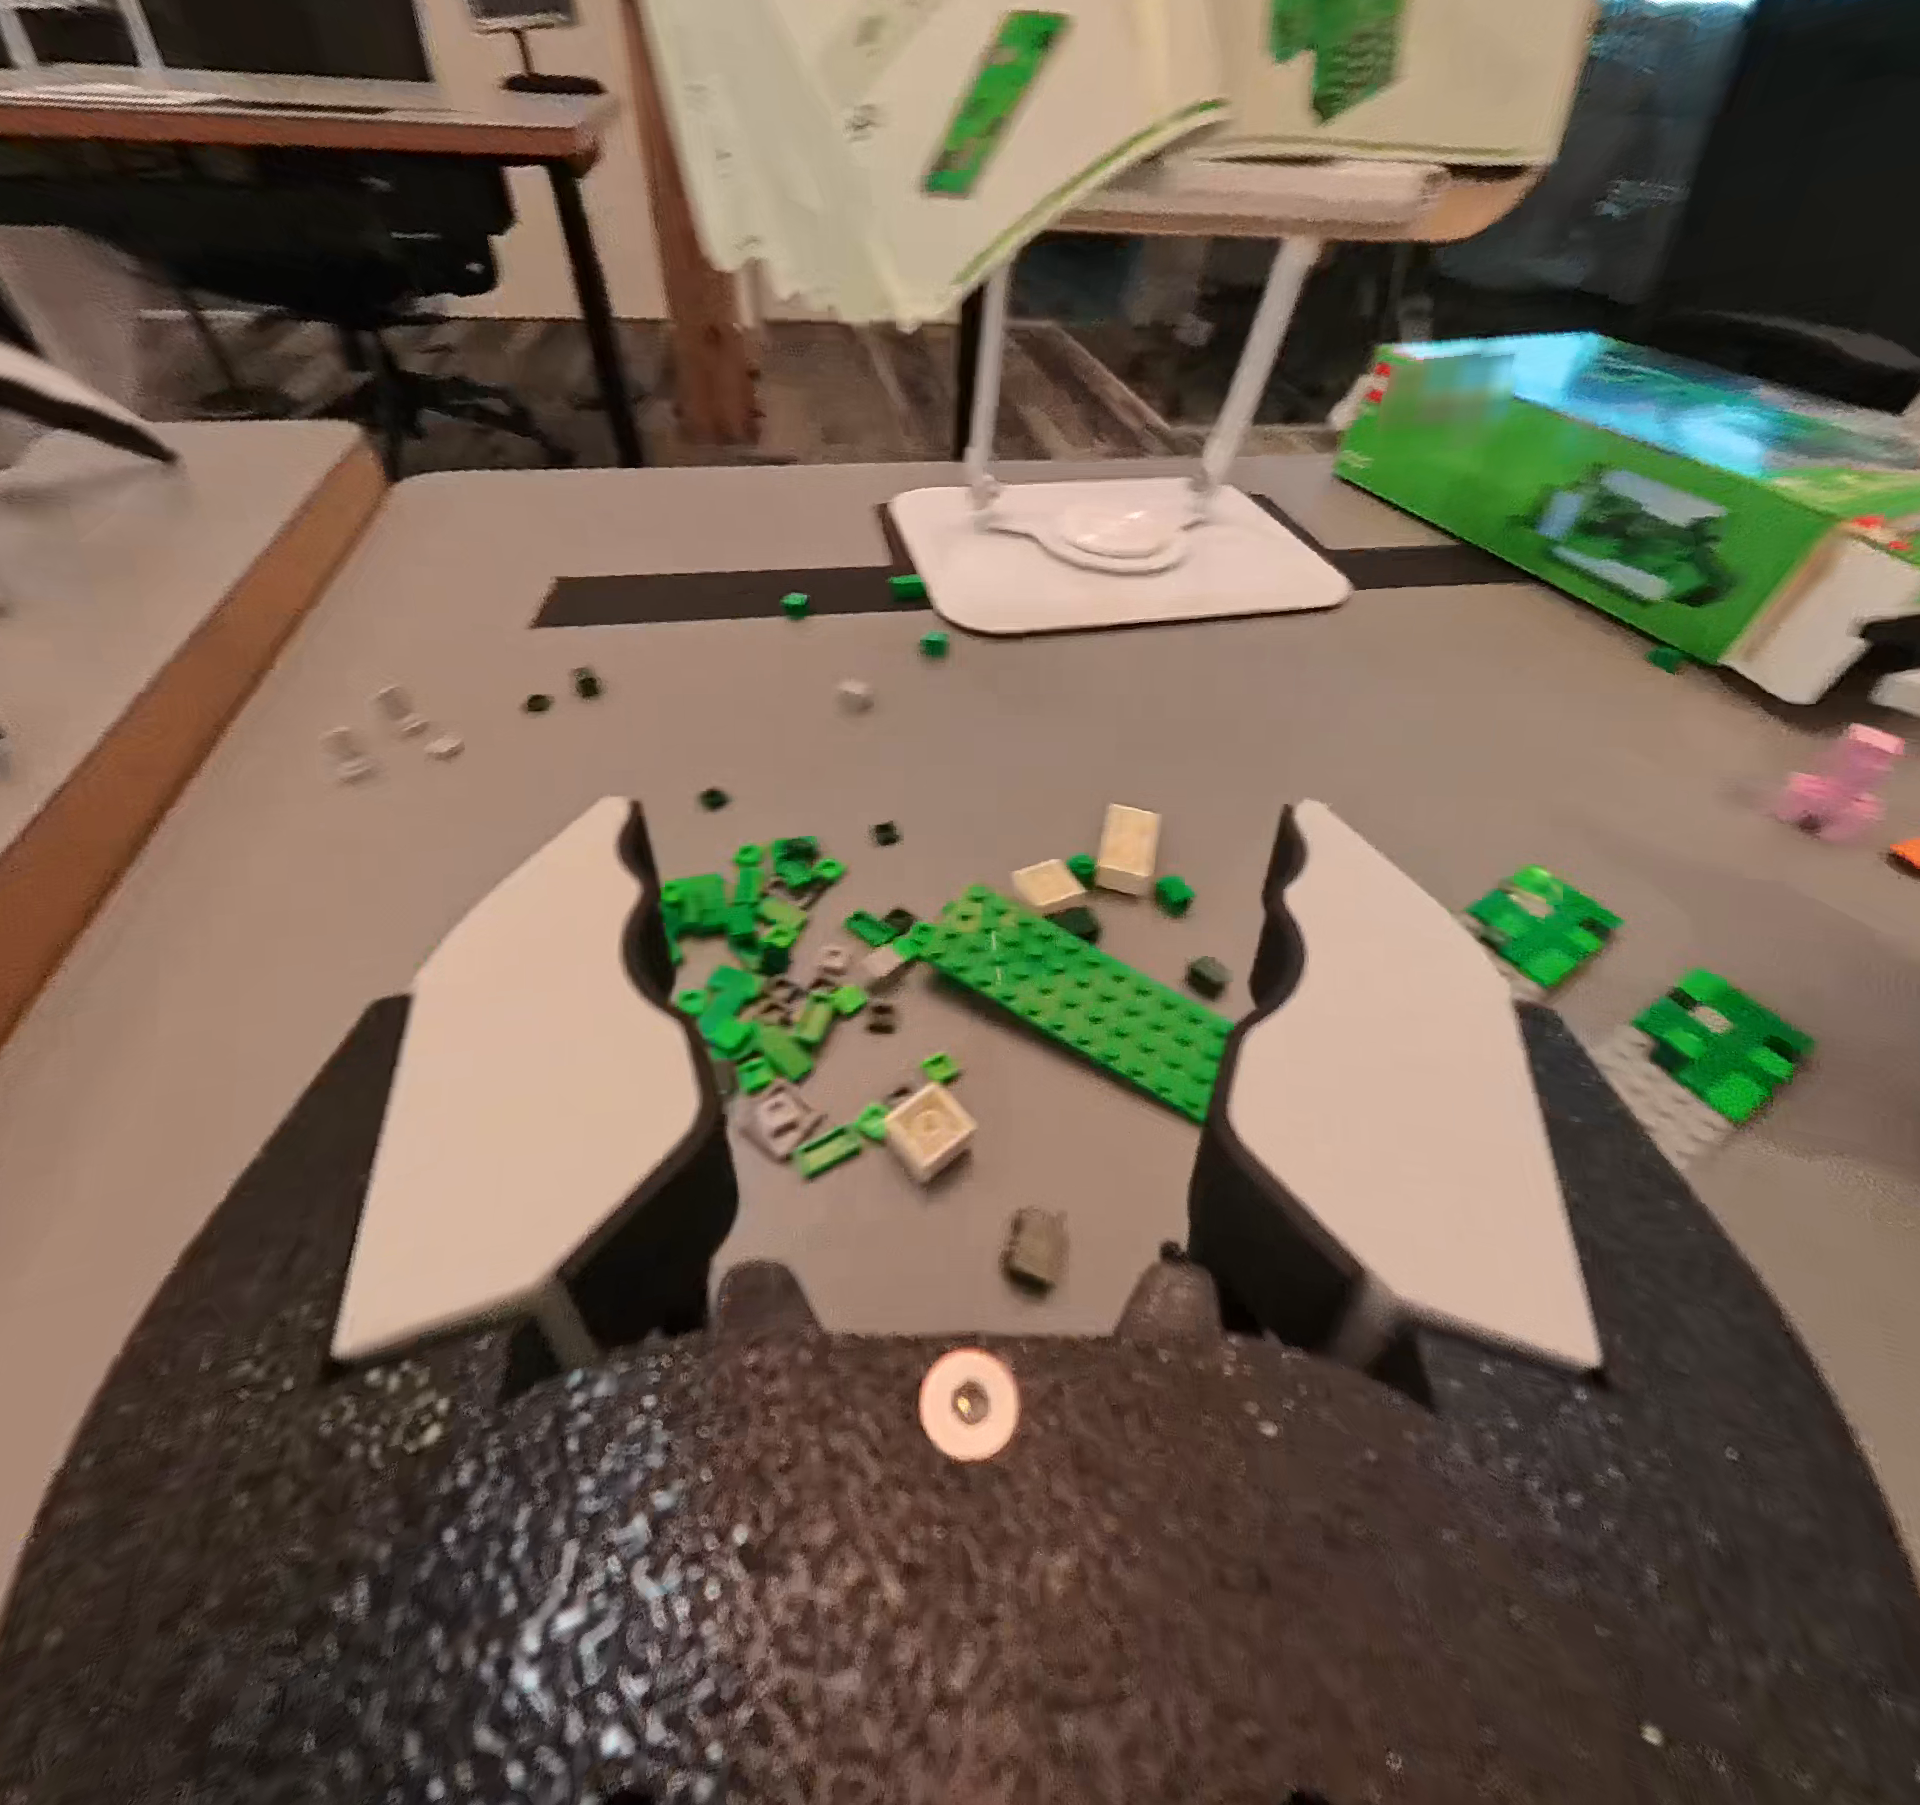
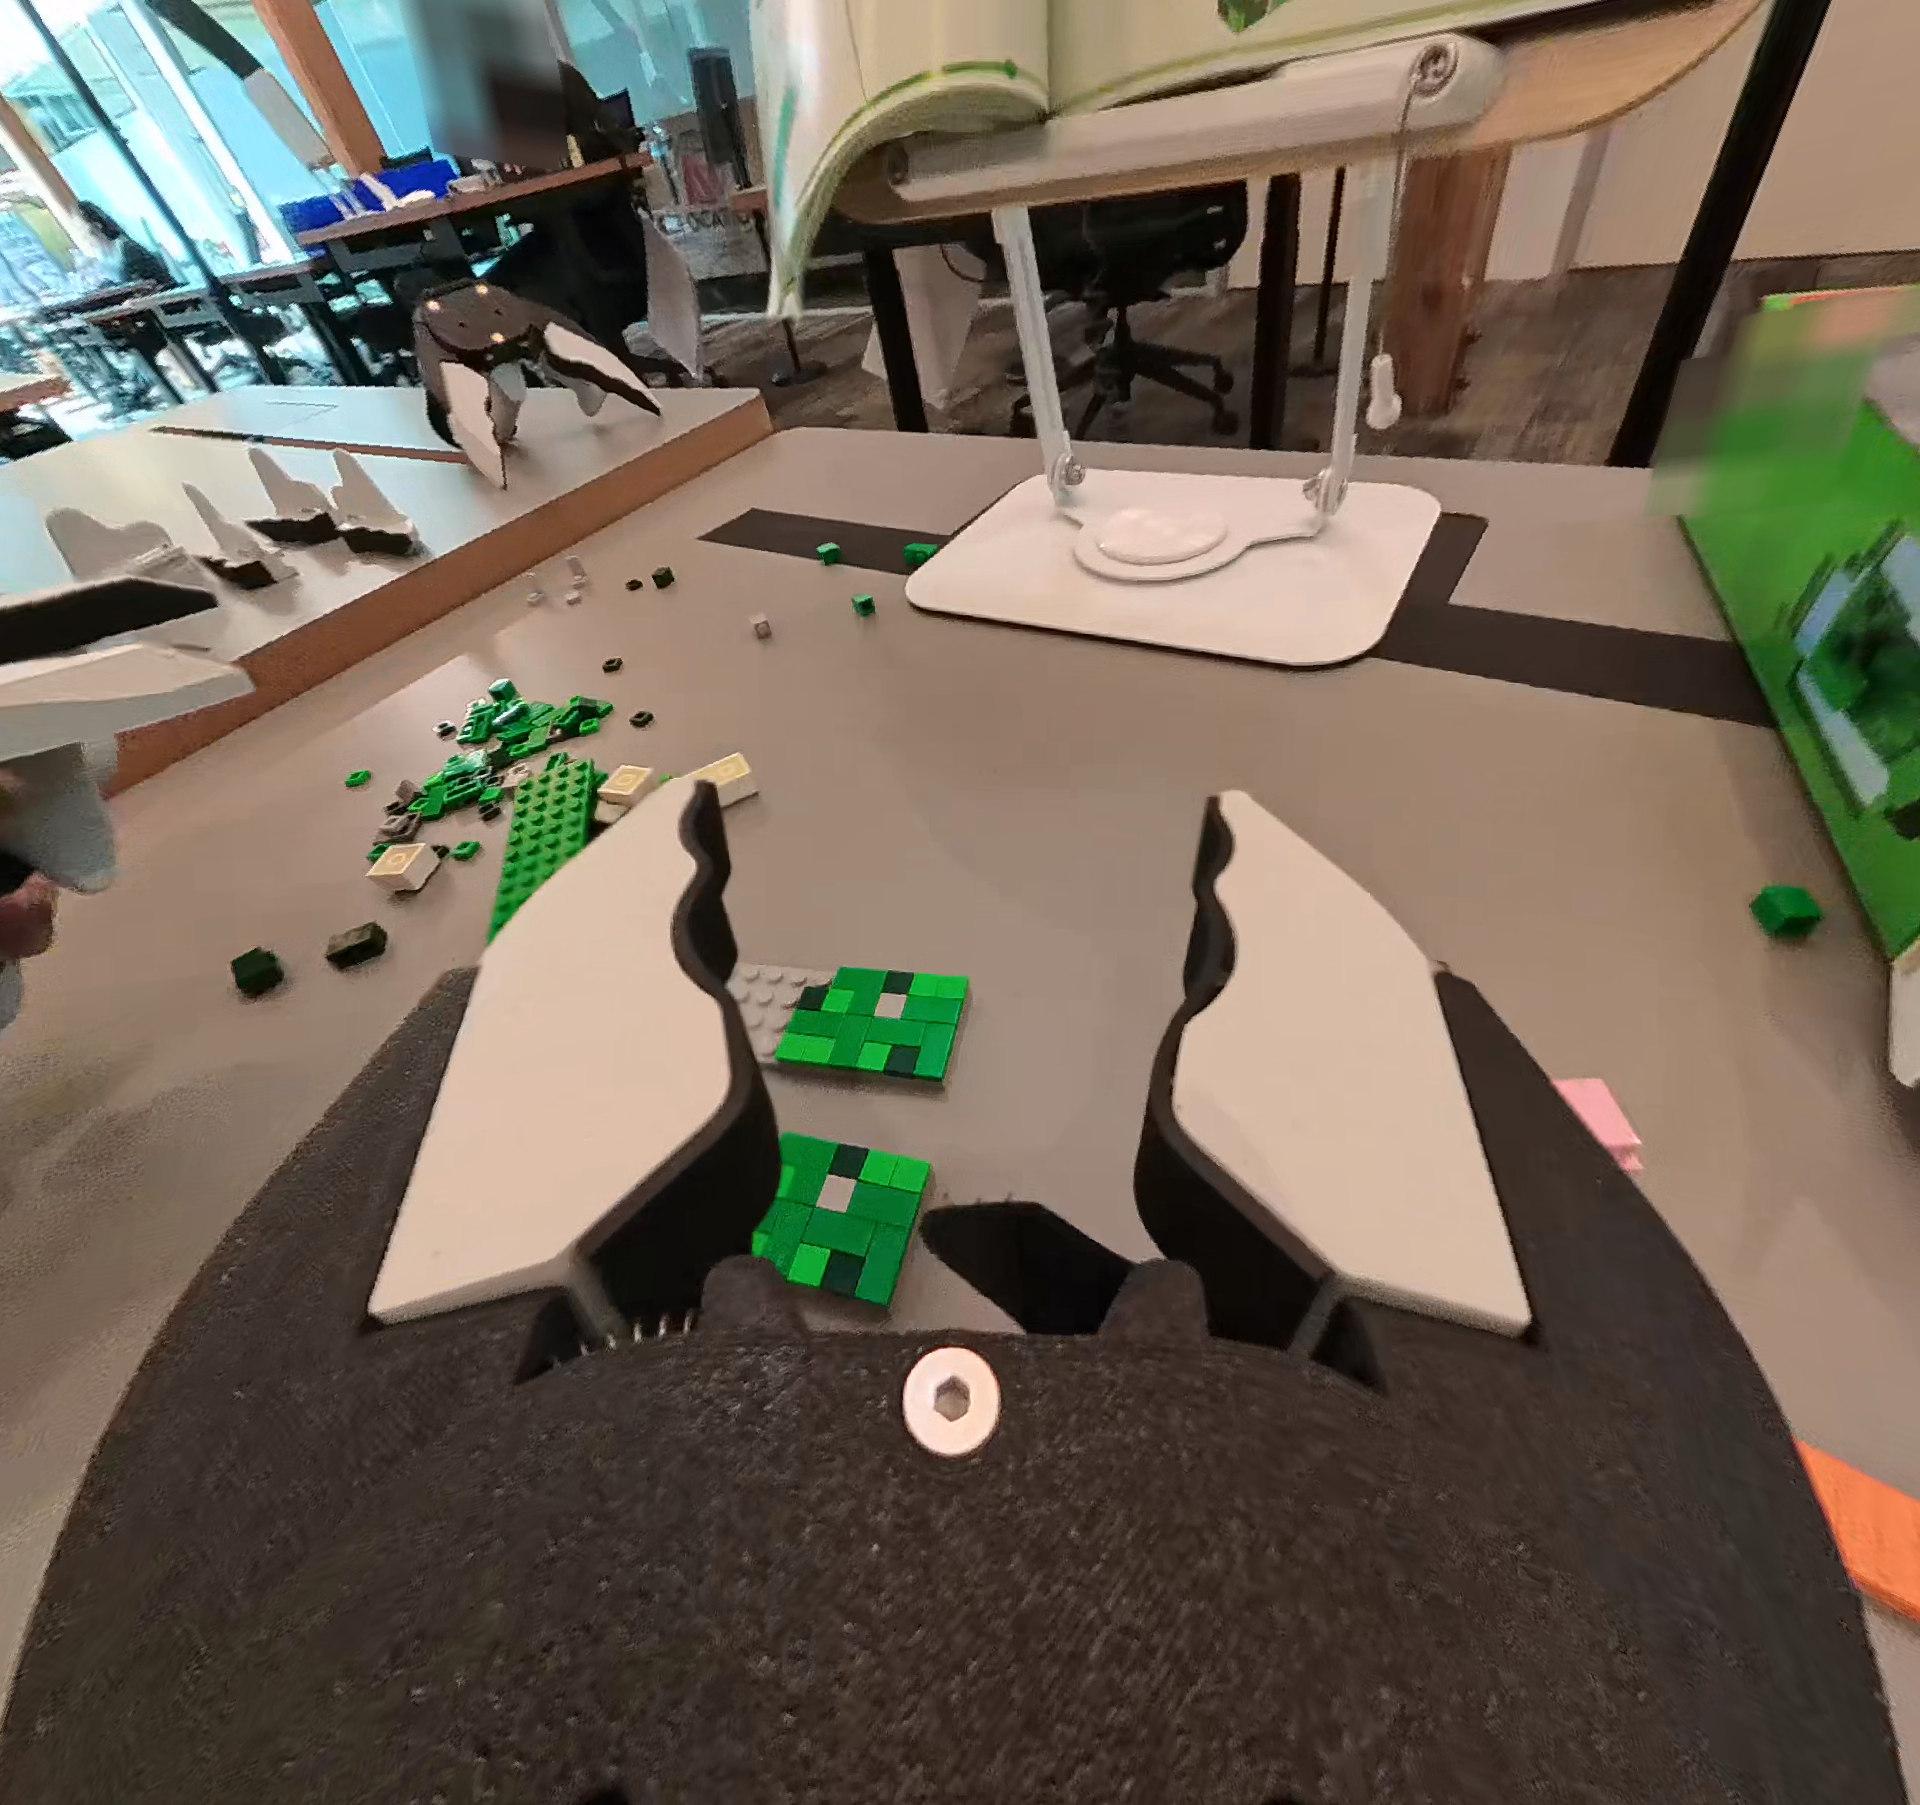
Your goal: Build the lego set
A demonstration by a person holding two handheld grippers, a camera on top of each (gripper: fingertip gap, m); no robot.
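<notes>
Left tongs gape wide, nothing gripped; under their span a heap of small green bricks by the left finger, then a long green studded plate (cream blocks beside it). Right tongs also well open and bare; two green tiled squares lie on the grey table between their fingers, nearer the left one.
</notes>
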